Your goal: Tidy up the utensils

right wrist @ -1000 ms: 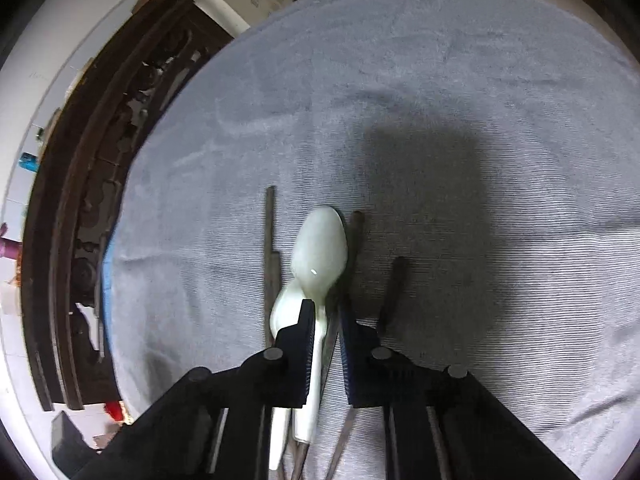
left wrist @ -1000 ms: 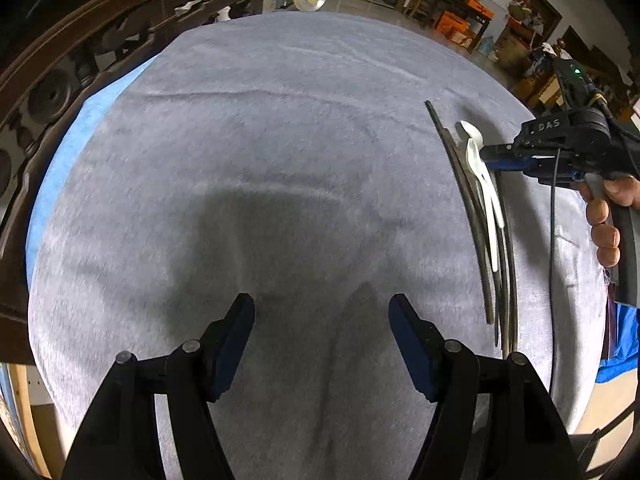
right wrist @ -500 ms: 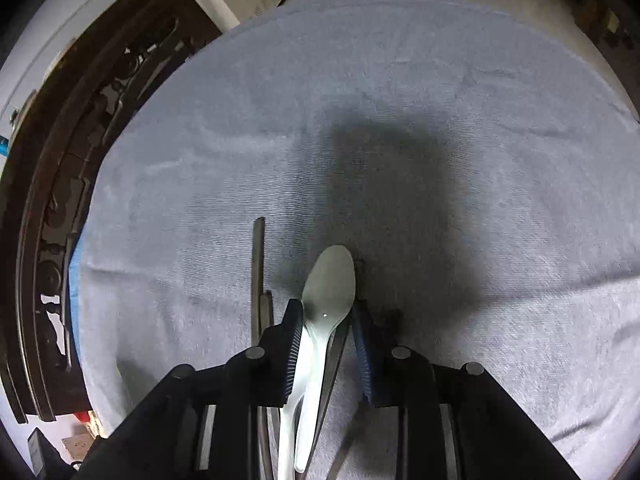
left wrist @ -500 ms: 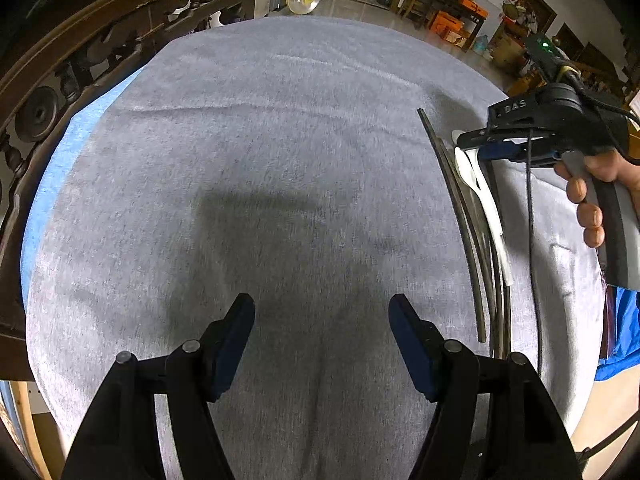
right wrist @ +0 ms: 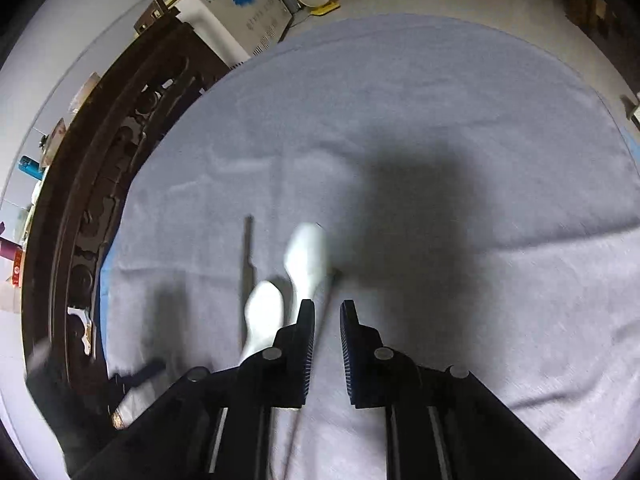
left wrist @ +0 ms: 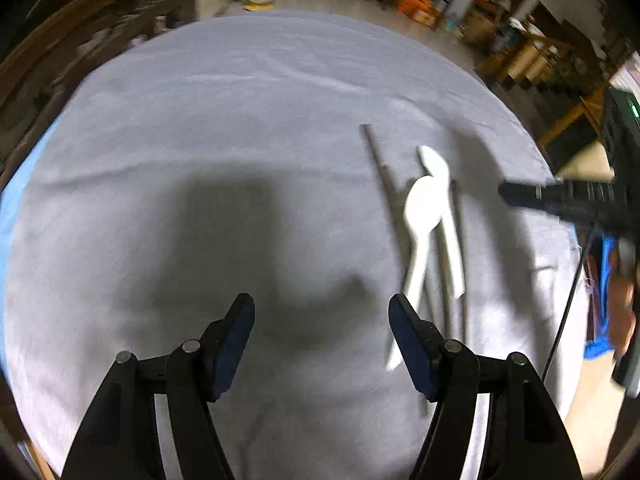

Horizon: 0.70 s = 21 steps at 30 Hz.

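Two white ceramic spoons [left wrist: 424, 208] lie crossed among several dark chopsticks [left wrist: 382, 164] on the grey cloth, right of centre in the left wrist view. My left gripper [left wrist: 322, 316] is open and empty, just left of their handles. My right gripper [right wrist: 325, 316] is raised above the pile with its jaws a narrow gap apart and holds nothing. In the right wrist view the spoons [right wrist: 306, 258] and a chopstick [right wrist: 246, 264] lie ahead and left of its fingers. The right gripper also shows at the right edge of the left wrist view [left wrist: 506, 193].
A grey cloth [left wrist: 224, 128] covers the round table. A dark carved wooden chair back [right wrist: 100, 208] curves along the left side. The table edge drops off close to the right of the utensils.
My right gripper let go of the spoon, opened slightly and pulled back and up. The left gripper swung right, closer to the utensils. One spoon now lies crossed over the other.
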### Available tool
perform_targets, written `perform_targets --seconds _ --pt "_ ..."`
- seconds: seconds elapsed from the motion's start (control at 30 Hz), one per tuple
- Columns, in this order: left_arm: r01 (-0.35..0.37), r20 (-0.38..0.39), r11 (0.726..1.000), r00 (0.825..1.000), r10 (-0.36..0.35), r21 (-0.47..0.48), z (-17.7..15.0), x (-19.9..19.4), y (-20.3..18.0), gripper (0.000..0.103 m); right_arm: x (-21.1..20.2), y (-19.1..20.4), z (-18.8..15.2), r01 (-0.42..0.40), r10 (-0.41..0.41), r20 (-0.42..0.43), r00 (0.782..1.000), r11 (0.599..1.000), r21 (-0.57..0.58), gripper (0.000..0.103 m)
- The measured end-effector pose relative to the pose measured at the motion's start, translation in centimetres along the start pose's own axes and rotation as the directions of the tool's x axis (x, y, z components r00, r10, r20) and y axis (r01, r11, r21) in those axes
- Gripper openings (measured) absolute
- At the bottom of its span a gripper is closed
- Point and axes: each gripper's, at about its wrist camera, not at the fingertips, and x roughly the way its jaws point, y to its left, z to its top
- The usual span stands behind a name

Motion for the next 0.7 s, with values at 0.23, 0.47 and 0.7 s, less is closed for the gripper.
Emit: perform_targets --seconds 0.23,0.47,0.7 --pt "-0.067 -0.069 0.988 0.995 0.077 0.141 3.9 3.0 -4.4 0.07 -0.9 -4.8 -1.1 -0.058 0.056 0.03 0.998 0.994 0.097 0.019" --pt "-0.153 -0.097 0.956 0.979 0.182 0.251 3.6 4.2 -6.8 0.018 -0.9 -7.5 -2.5 -0.089 0.089 0.008 0.996 0.989 0.118 0.019" --pt "-0.051 -0.136 0.992 0.988 0.067 0.114 3.5 1.6 -2.6 0.012 0.1 -6.2 -2.7 -0.114 0.116 -0.022 0.993 0.99 0.083 0.019"
